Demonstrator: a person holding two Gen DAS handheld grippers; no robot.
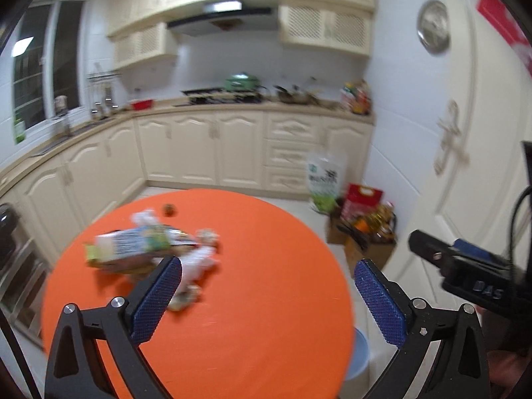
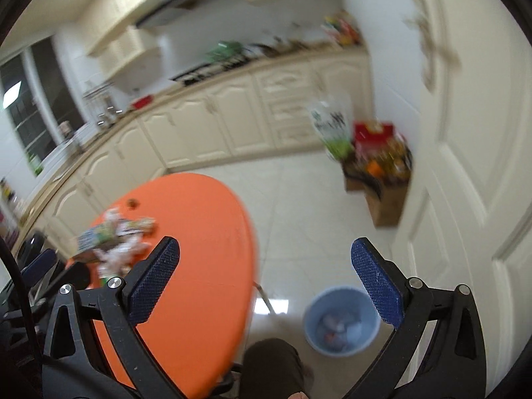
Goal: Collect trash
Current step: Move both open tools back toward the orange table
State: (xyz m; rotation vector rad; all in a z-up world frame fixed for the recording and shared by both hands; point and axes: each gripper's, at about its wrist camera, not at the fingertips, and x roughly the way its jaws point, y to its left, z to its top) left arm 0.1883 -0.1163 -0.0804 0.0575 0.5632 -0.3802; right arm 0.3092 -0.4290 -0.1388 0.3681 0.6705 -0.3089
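Item 1, nearest: left gripper (image 1: 267, 286). We are holding it spread wide and empty, low over the orange table (image 1: 266, 349), presumably readying it to take a piece.

Item 2: right gripper (image 2: 265, 271). We are likewise carrying it spread, nothing between its blue pads (image 2: 375, 286), out past the table's edge and above the floor.

Item 3: blue bin (image 2: 312, 326). It is standing on the floor just beside the table, below and slightly right of the right gripper's centre, with some scraps already lying inside; we judge it placed there for short drops.

Item 4: trash pile (image 1: 156, 249). It is lying on the table's left half, ahead of the left gripper and beside its left finger: a printed wrapper (image 1: 133, 242) and crumpled white tissue (image 1: 199, 259), blurred. One scrap (image 1: 183, 297) is sitting right at that fingertip.

Item 5: small brown object (image 1: 169, 209), lying apart beyond the pile; too blurred to identify.

Item 6, farthest: kitchen counter (image 1: 232, 108) and cabinets.
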